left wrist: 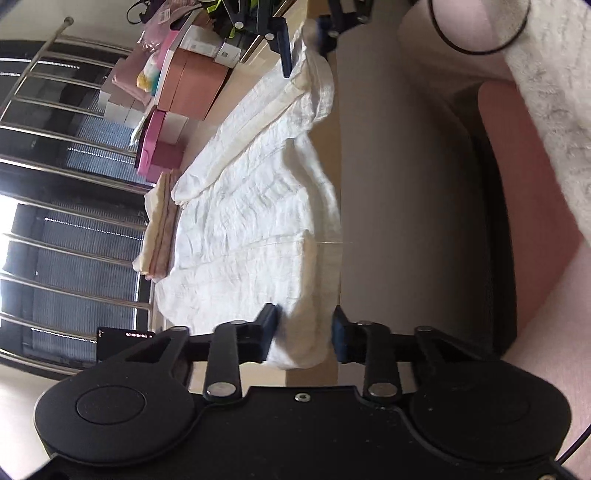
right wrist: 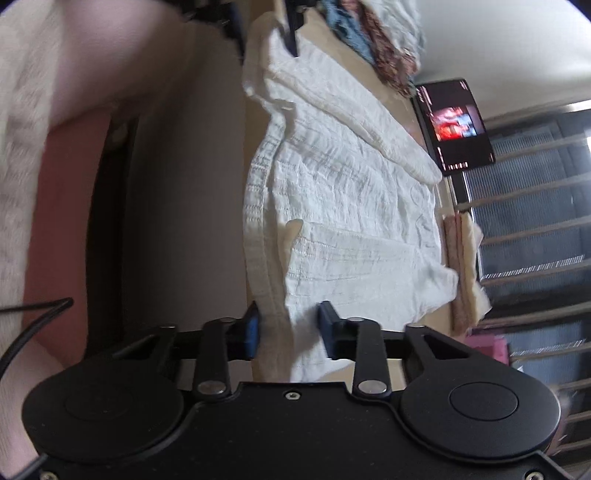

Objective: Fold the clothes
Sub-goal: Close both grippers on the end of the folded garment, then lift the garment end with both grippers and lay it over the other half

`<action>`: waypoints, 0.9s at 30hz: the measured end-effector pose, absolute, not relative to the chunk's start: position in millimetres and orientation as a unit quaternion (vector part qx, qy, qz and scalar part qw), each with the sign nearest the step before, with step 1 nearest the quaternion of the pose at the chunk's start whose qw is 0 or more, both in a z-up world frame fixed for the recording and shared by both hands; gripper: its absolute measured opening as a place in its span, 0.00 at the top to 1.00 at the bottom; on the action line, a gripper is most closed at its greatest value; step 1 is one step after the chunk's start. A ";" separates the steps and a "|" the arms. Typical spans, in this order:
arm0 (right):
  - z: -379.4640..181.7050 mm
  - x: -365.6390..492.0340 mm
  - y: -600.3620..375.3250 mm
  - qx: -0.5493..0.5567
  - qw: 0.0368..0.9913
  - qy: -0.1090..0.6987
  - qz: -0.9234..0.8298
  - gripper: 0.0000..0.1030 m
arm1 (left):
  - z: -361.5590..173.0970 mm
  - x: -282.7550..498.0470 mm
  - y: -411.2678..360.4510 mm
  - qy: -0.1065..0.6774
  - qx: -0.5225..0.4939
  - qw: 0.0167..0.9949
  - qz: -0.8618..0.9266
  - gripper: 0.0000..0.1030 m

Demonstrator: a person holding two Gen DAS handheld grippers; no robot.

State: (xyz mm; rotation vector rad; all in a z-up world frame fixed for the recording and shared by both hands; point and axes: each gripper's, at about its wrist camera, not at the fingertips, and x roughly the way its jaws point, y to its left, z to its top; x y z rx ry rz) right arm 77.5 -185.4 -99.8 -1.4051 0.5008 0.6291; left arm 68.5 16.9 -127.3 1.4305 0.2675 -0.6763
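A white crinkled garment [left wrist: 255,206] lies spread along the light wooden table [left wrist: 321,376], with a sleeve folded across it. My left gripper [left wrist: 304,332] is open, its blue pads on either side of the garment's near edge. The garment also shows in the right wrist view [right wrist: 351,206]. My right gripper [right wrist: 290,326] is open around the garment's opposite hemmed edge. Each gripper shows at the far end in the other's view: the right gripper [left wrist: 304,40] and the left gripper [right wrist: 266,26].
A folded beige and pink cloth [left wrist: 159,240] lies beside the garment. Pink and white boxes [left wrist: 173,96] stand along the table's back by window bars [left wrist: 66,177]. A pile of patterned clothes [right wrist: 384,48] and a lit screen [right wrist: 454,125] stand beyond. The person's arm [left wrist: 554,110] is close.
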 end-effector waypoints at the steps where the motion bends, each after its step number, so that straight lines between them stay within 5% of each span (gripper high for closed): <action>1: -98.5 75.5 -185.1 -0.632 0.687 0.223 0.281 0.83 | -125.5 68.0 16.9 0.119 0.642 0.695 -0.302 0.82; 4: -93.2 69.6 -184.5 -0.640 0.682 0.218 0.280 0.95 | -118.4 62.2 16.7 0.114 0.639 0.699 -0.300 0.95; 14: -56.4 48.4 -181.8 -0.618 0.694 0.220 0.298 0.98 | -82.8 43.4 17.7 0.123 0.629 0.700 -0.315 0.97; 27: 65.6 80.3 -200.2 -0.525 0.686 0.322 0.388 0.98 | 46.3 86.7 22.0 0.176 0.574 0.720 -0.348 0.98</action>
